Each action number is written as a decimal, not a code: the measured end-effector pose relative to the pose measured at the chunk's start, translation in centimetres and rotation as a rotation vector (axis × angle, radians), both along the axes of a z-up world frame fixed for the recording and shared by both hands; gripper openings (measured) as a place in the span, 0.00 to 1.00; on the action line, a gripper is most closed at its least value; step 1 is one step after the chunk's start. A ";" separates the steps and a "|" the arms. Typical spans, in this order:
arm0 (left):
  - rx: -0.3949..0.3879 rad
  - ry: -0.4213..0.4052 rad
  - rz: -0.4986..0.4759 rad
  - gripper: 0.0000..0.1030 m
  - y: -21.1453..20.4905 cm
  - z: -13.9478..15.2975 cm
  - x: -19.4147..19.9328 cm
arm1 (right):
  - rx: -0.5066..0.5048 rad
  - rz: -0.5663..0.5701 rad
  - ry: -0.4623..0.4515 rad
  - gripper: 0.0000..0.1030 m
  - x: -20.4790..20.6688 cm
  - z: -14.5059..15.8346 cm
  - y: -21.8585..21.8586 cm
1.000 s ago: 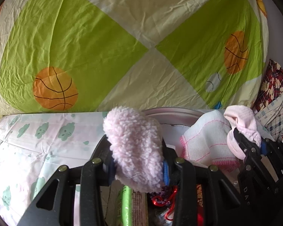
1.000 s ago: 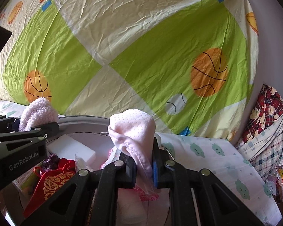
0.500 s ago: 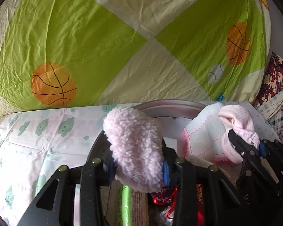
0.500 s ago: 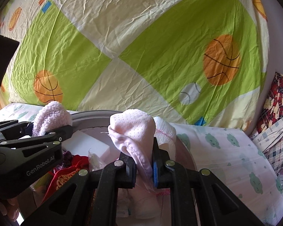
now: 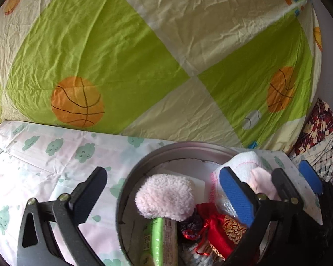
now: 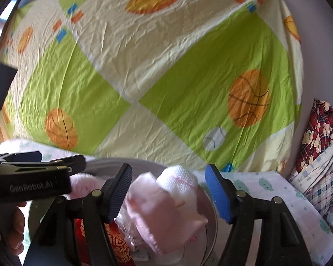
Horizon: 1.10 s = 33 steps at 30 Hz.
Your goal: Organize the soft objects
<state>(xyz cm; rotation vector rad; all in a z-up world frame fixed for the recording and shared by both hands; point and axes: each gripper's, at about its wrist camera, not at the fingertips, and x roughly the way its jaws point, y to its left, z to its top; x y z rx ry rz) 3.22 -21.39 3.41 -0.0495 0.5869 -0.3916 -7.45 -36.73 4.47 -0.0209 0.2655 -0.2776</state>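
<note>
Where socks (image 6: 166, 201) fill the basin (image 5: 177, 149), bedding (image 5: 144, 55) rises behind.

From my left wrist view, the basin (image 5: 184, 149) sits lower centre on the bedsheet (image 5: 44, 161), with the quilt (image 5: 144, 55) rising behind it. Inside, the fleece sock (image 5: 164, 198) lies centre-left over the tube (image 5: 156, 239); the pouch (image 5: 219, 228) is to its right. The knit sock (image 5: 244, 164) stands at the basin's right edge. Folded clothes (image 5: 319, 128) fill the far right.
</note>
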 end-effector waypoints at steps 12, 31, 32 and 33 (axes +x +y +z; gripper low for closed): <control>0.024 -0.142 0.114 1.00 3.1 0.7 -1.9 | 0.025 -0.293 -0.003 0.75 -0.2 -0.3 -3.9; 0.086 -0.177 0.133 1.00 5.0 -0.9 -4.4 | 0.104 -0.257 -0.125 0.83 -3.0 -1.0 -1.2; 0.086 -0.178 0.133 1.00 5.1 -0.9 -4.5 | 0.096 -0.254 -0.128 0.83 -3.1 -1.0 -0.9; 0.086 -0.180 0.133 1.00 5.1 -0.9 -4.6 | 0.085 -0.251 -0.135 0.83 -3.3 -1.0 -0.6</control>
